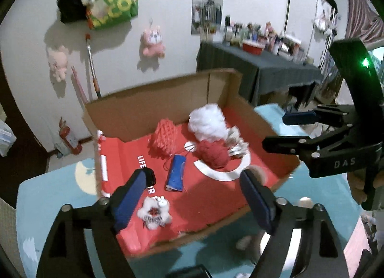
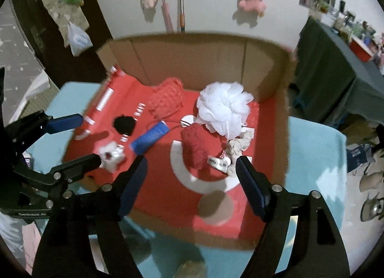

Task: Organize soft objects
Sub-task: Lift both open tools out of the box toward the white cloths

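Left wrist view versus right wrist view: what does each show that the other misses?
Only the left wrist view: a green bag on the wall. Only the right wrist view: a white plastic bag hanging at left. Both: the cardboard box, with a white bath pouf, red yarn ball, blue roll, and both grippers open and empty, left gripper, right gripper.

Brown matt cardboard box [image 2: 192, 62] with smooth red printed floor, fluffy white mesh bath pouf [image 2: 224, 110] at its 12 o'clock, nubbly red knitted ball [image 2: 194, 148], teal fleecy cloth table cover [image 2: 314, 158], matt black plastic grippers
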{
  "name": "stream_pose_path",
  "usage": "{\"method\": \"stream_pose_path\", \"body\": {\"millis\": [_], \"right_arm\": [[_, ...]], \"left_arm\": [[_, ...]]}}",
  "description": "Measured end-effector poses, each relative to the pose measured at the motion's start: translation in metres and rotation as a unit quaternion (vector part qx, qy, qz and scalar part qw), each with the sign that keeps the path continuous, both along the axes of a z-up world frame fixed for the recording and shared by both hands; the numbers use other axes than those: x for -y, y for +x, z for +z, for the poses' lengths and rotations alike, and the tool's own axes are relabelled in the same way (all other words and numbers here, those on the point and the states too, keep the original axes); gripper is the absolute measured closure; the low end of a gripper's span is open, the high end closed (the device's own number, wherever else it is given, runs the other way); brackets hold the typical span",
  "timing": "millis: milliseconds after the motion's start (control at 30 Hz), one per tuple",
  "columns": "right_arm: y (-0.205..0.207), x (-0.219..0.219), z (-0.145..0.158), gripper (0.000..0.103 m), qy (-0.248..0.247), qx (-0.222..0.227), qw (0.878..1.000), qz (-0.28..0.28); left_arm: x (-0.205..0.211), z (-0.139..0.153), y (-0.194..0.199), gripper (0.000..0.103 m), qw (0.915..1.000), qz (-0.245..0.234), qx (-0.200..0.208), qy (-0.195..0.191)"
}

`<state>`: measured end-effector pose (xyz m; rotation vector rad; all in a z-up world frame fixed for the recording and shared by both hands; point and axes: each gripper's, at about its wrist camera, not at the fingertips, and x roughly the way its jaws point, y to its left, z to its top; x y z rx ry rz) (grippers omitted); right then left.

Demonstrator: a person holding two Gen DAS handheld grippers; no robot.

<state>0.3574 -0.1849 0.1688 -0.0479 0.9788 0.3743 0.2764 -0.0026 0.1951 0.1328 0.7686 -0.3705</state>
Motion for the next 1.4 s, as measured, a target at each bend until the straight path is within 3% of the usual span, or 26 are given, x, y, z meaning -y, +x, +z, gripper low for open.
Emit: {"method": "stream_pose_path", "body": {"millis": [333,667,900,1400], "right_arm": [[-0.108,0.005,0.060,0.015,-0.002,0.108,0.994,-0.014],[-0.197,0.019,0.075,0.012,0.004,0.174,0.984,-0.032],[-0.243,0.026,0.072,0.011,0.011,0.204,0.978,-0.045],[-0.323,0.021,0.015,0.011,0.002,0.278,0.956,-0.091]], "left_arm": [[0.002,0.045,-0.108,0.001,0.9938,0.008,0.109,-0.018],[0.002,0.050,-0.181,0.000,0.9859,0.019,0.153,-0.064],[0.008,0.036,-0.221,0.000,0.9795,0.029,0.191,-0.057],[0.018,-0.022,-0.271,0.000,0.9687,0.038,0.232,-0.080]]}}
